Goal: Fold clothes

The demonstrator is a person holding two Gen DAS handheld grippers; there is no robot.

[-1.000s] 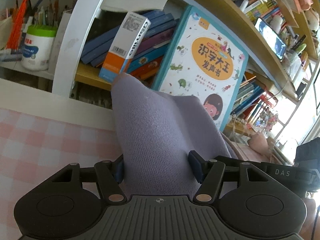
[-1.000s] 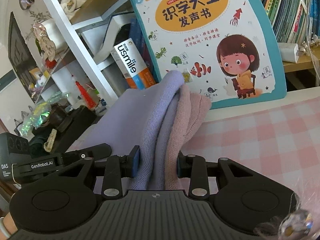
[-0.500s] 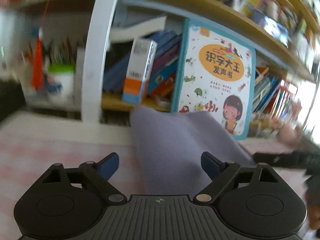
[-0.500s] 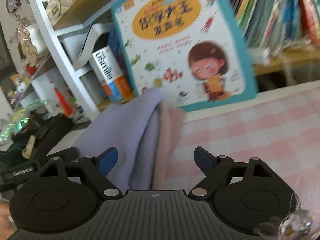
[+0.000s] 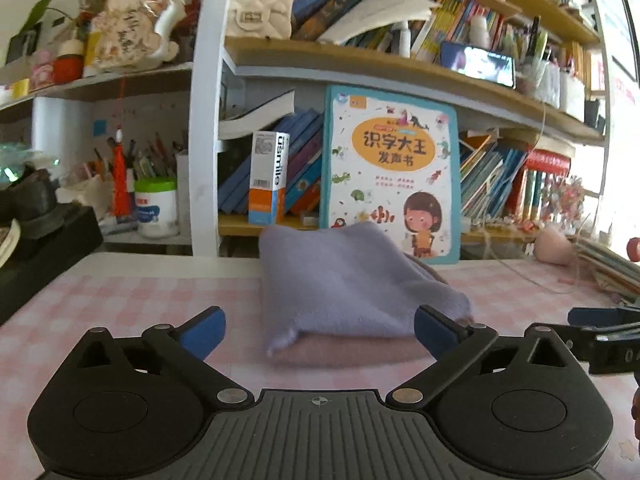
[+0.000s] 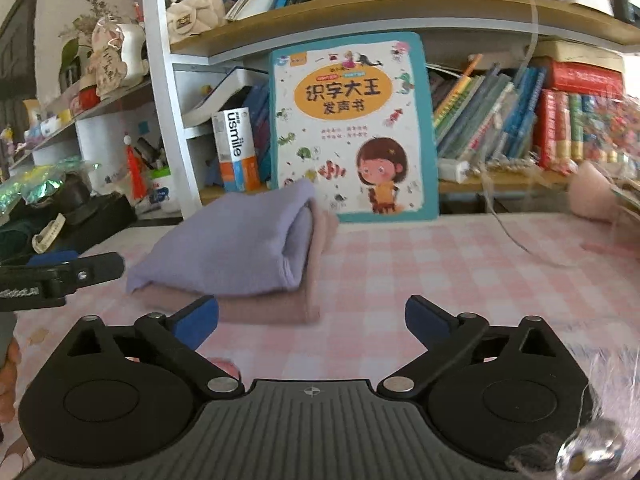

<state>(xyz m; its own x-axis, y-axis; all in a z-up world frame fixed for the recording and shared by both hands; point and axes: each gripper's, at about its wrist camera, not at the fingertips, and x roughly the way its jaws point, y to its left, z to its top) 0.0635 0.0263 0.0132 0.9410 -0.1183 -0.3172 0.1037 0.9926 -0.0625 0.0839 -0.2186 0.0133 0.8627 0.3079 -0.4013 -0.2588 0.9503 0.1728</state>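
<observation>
A folded lilac garment lies on top of a folded pink garment on the pink checked tablecloth. My left gripper hangs just in front of the pile, its jaws opening wide, with nothing pressed between the blue pads. My right gripper is at the pile's right front corner, jaws also opening, clear of the cloth. The right gripper's finger shows at the left view's right edge, and the left gripper's finger at the right view's left edge.
A large children's book leans on the bookshelf just behind the pile. A white and orange box stands beside it. A black case sits at the table's left, a pink soft object at the right.
Both grippers let go of the cloth, opened wide and drew back from the shelf. The lilac and pink garments dropped from a raised hold to lie flat on the table.
</observation>
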